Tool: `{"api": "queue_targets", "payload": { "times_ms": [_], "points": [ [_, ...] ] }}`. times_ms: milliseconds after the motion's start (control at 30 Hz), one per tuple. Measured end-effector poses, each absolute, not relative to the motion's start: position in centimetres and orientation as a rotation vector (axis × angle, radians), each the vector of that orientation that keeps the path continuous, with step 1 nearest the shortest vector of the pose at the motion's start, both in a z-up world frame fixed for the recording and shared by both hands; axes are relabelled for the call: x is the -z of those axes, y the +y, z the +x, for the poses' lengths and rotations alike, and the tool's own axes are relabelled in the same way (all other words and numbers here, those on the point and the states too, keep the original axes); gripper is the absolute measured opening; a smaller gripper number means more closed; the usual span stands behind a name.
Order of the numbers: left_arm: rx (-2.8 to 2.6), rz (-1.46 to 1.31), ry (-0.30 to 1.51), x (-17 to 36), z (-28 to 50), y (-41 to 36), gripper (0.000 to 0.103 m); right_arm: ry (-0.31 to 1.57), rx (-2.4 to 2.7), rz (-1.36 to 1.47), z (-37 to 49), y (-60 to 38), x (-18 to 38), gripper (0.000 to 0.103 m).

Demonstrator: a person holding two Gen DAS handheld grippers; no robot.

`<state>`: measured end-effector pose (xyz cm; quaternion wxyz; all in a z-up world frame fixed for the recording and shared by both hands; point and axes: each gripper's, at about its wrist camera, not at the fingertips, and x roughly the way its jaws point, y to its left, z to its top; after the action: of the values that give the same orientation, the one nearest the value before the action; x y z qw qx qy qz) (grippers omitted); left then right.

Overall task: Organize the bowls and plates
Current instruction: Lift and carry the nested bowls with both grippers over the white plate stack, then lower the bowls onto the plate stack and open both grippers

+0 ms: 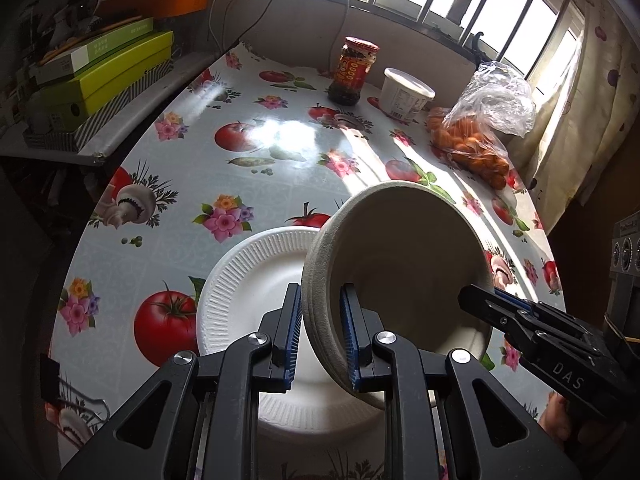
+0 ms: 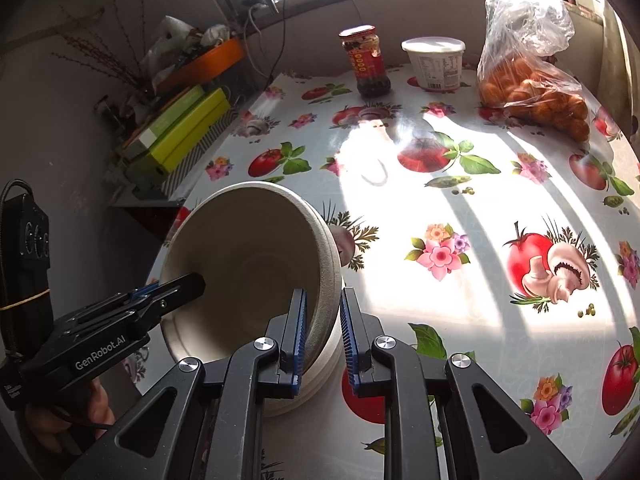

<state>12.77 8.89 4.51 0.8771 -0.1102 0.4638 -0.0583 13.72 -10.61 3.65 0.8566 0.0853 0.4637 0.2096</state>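
Observation:
A beige pulp bowl [image 1: 404, 256] hangs tilted above the table, gripped at two sides of its rim. My left gripper [image 1: 320, 292] is shut on the bowl's left rim, with the wall between its blue pads. My right gripper [image 1: 474, 296] reaches in from the right and pinches the opposite rim. In the right wrist view the same bowl [image 2: 248, 264] has its right rim between the pads of the right gripper [image 2: 323, 294], and the left gripper [image 2: 188, 282] clamps the far side. A white ribbed foam plate [image 1: 244, 280] lies flat on the table, partly under the bowl.
At the back of the fruit-print tablecloth [image 1: 224, 152] stand a chili sauce jar [image 1: 354, 72], a white lidded tub [image 1: 404, 94] and a plastic bag of small orange fruit [image 1: 476, 140]. Green boxes [image 1: 100, 76] are stacked on a shelf to the left. A curtain hangs at the right.

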Motion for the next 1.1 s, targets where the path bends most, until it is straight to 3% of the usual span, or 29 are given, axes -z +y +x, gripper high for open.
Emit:
{"api": "queue_targets", "payload": {
  "times_ms": [1100],
  "points": [
    [0.051,-0.275,1.02,-2.6,13.2,12.3,0.02,1.078,-0.496,0.173,15.7,-6.9,-1.1,0.019]
  ]
}}
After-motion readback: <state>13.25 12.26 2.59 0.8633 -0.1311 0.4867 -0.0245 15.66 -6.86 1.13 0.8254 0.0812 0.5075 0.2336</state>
